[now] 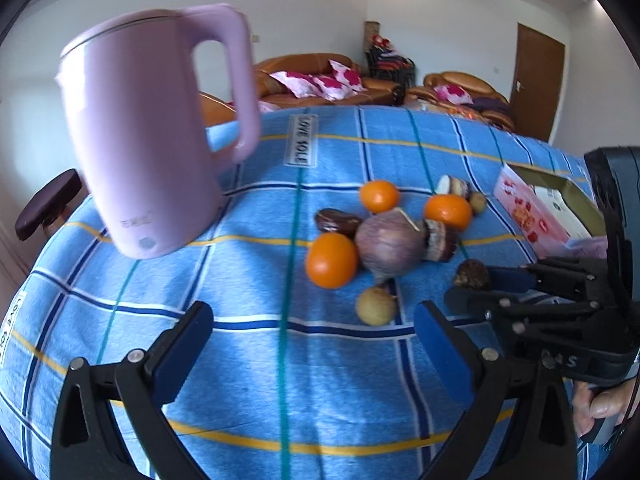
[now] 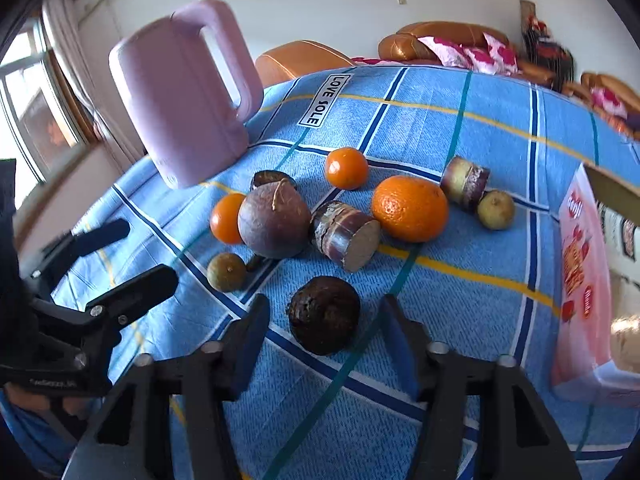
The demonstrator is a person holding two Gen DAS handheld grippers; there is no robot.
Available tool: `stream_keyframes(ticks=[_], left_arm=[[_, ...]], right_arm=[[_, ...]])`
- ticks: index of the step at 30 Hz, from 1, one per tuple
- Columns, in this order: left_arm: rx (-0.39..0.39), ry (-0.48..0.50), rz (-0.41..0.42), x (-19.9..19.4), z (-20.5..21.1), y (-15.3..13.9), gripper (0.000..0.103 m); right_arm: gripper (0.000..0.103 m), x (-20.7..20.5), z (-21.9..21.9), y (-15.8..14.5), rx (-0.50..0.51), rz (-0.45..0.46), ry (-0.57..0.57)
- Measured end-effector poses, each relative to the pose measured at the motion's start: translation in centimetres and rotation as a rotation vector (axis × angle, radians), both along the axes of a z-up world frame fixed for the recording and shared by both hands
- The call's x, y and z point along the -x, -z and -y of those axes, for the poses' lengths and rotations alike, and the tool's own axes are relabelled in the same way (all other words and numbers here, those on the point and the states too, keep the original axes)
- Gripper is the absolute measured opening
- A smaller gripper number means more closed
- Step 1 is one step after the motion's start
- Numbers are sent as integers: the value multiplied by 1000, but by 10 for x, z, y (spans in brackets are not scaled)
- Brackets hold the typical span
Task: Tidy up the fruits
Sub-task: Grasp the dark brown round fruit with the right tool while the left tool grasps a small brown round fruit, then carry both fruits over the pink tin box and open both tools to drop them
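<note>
Right wrist: right gripper (image 2: pixel 326 328) straddles dark fruit (image 2: pixel 325 314).

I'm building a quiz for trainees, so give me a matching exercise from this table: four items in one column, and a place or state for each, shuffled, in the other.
Items
1. pink kettle
2. dark brown lumpy fruit
3. pink box
4. left gripper

Places or states
A. at the table's right edge
B. fingers apart, nothing between them
C. lies between the right gripper's fingers
D. stands at the far left of the blue checked cloth

Pairs: 1-D, 2-C, 3-A, 4-B
</note>
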State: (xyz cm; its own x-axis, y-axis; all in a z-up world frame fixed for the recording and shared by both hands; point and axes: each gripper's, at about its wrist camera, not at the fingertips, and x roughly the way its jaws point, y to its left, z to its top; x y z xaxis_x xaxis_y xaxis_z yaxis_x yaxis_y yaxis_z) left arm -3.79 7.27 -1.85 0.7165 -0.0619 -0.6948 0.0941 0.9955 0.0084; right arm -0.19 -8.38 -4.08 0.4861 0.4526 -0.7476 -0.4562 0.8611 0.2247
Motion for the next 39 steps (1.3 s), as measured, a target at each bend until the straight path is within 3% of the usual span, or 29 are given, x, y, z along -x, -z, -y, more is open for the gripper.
stream_keyframes(ticks=[5,12,17,21,31,39], left_arm=[[6,24,-39,-9,14,9,100],[10,39,-135,-33,27,28,63],[47,22,-121,-34,21,27,27],[68,34,-99,-27,18,23,27],[110,36,106,-8,29,-24,27],[121,103,130,-18,76,-36,27]], right_arm=[[35,0,29,-10,-30,24,86],[35,3,54,-29,-104,104,182],[35,2,50,-26,-90,96,179],[35,9,53,-34,-84,150,194],[35,17,82,-55,-33,276,298],[35,15,137,-51,44,313,392]])
